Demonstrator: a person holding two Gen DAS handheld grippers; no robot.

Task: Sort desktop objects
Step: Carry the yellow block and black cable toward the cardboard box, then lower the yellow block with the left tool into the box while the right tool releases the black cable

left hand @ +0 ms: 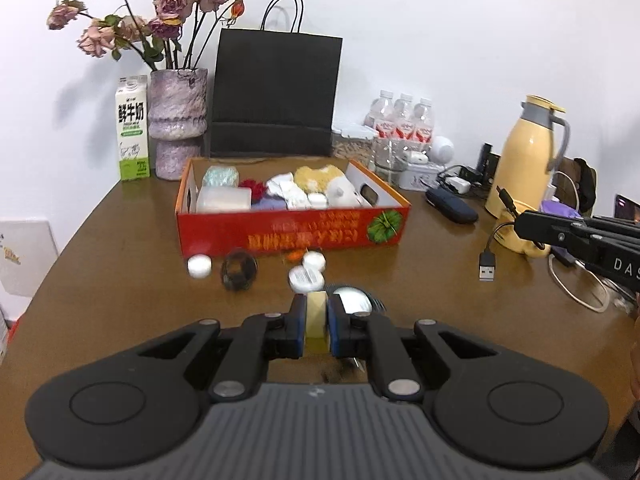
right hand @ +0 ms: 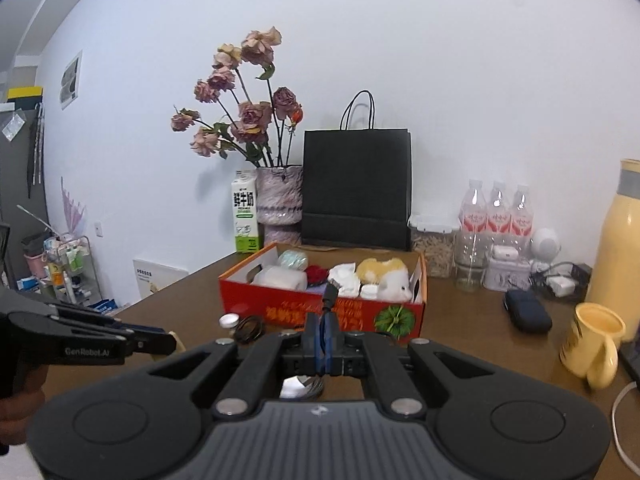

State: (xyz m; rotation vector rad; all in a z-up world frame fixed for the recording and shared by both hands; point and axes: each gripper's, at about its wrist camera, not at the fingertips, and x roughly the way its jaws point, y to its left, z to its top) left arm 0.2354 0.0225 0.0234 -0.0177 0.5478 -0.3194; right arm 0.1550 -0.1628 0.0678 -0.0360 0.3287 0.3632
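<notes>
The left tongs (left hand: 316, 322) are clenched on a pale yellow block (left hand: 315, 316), held just above the brown tabletop (left hand: 120, 280). Just beyond their tips a silvery rounded object (left hand: 352, 299) lies on the tabletop, too blurred to name. The right tongs (right hand: 325, 340) are clenched on a black cable (right hand: 330, 298), whose connector end sticks up past the blue pads (right hand: 320, 338); in the left wrist view the same cable's USB plug (left hand: 487, 267) hangs free over the tabletop.

A little farther on, loose things lie in front of the red cardboard box (left hand: 292, 234): a white cap (left hand: 199, 266), a dark ring-shaped item (left hand: 239, 270), and two white round containers (left hand: 306, 276) touching each other, with a small orange bit (left hand: 294, 256) close against the box wall. The box itself holds a clear plastic tub (left hand: 224, 199), a yellow-and-white plush toy (left hand: 320, 178), white crumpled cloth (left hand: 288, 190) and something dark red (left hand: 256, 187).

To the right of the box sit a dark navy case (left hand: 451, 205), a yellow mug (right hand: 594, 344) and a tall yellow thermos jug (left hand: 528, 152). Behind the box, against the wall, stand a milk carton (left hand: 132, 128), a mottled vase (left hand: 178, 124) of dried roses (left hand: 160, 12), a black paper bag (left hand: 276, 92) and three water bottles (left hand: 404, 120)
</notes>
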